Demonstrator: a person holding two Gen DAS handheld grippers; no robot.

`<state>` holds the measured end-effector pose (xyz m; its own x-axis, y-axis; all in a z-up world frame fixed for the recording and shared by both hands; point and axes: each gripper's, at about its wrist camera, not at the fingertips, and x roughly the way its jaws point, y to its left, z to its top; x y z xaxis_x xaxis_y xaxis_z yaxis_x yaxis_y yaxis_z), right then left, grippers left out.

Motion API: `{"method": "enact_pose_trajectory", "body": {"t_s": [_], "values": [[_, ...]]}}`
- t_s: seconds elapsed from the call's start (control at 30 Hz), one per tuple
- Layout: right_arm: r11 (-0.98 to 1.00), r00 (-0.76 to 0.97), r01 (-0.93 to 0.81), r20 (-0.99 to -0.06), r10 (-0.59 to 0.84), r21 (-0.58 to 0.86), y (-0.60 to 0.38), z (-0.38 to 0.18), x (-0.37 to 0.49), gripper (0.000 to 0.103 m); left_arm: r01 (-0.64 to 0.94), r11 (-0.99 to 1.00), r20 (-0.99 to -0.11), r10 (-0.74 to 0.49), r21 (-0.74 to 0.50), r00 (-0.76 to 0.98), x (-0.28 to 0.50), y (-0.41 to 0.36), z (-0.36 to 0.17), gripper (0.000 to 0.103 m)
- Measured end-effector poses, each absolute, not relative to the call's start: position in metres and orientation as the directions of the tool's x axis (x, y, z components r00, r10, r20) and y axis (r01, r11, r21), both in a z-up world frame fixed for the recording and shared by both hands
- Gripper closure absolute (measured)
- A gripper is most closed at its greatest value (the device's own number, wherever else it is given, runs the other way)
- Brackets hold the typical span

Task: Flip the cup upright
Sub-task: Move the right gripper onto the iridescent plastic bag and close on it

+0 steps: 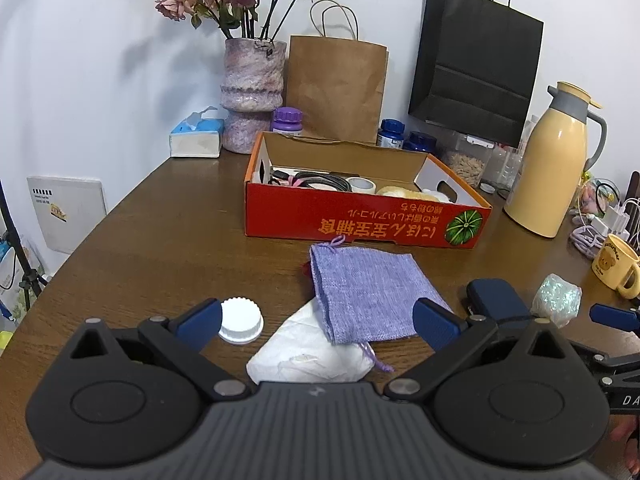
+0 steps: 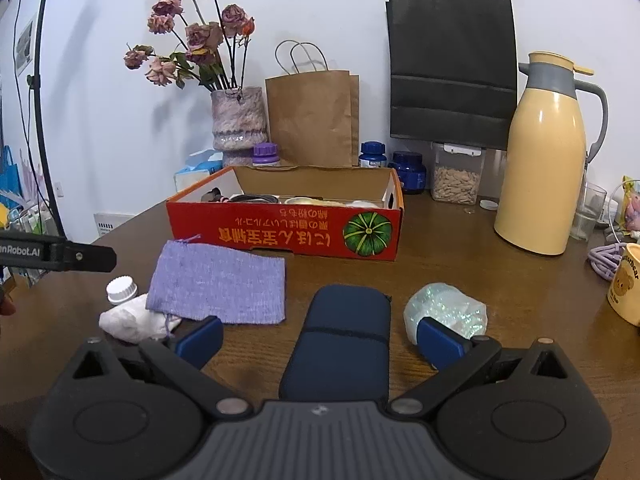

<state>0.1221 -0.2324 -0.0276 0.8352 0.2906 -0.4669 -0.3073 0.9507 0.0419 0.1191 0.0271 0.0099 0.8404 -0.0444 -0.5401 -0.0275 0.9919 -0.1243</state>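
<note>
Hovering low over the table (image 1: 160,240), the left gripper (image 1: 318,320) and the right gripper (image 2: 320,336) both have their jaws spread wide and hold nothing.

Between the left jaws lie a crumpled white cloth (image 1: 304,356) and, just past it, a purple pouch (image 1: 368,292) overlapping the cloth. A white bottle cap (image 1: 240,322) sits right beside the left finger. Between the right jaws lies a dark blue case (image 2: 340,340), its long side running straight ahead. A glittery wrapper (image 2: 444,308) bunches up just beyond the right finger.

Farther ahead of both jaws a red box (image 2: 280,236) lies crosswise, and a tall yellow flask (image 2: 540,160) stands ahead and to the right.

The cup (image 2: 626,284), a yellow mug with a bear on it, stands well outside the right jaws, far to the right and a little ahead, at the edge of the right wrist view. From the left jaws it is farther still, past the case and the wrapper, so the right hand is plainly the nearer one. Its long axis looks vertical and the bear reads right way up. Whether the mouth faces up cannot be told, as the rim is cut off or too small. In the left wrist view its handle points to the right.

Any reach would probably swing the right jaws rightward, past the wrapper.
</note>
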Motion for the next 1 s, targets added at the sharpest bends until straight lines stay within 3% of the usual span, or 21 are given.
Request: {"method": "enact_pose_trajectory", "body": {"t_s": [0.43,0.83,1.0], "values": [[0.957,0.833,-0.288,-0.481,0.273,0.043,-0.243,-0.035,0.123,0.0,-0.04,0.993,-0.559,-0.031,-0.114,0.828,0.122,0.022,0.004,0.0],[0.987,0.862,-0.161,-0.487,0.139,-0.004,-0.279,-0.045,0.158,0.0,-0.055,0.993,-0.574,-0.018,-0.109,0.818,0.128,0.02,0.0,0.0],[0.986,0.849,-0.164,-0.508,0.146,0.008,-0.289,-0.053,0.186,0.011,-0.067,0.992,-0.583,-0.006,-0.103,0.813,0.129,0.019,-0.001,0.0]]}}
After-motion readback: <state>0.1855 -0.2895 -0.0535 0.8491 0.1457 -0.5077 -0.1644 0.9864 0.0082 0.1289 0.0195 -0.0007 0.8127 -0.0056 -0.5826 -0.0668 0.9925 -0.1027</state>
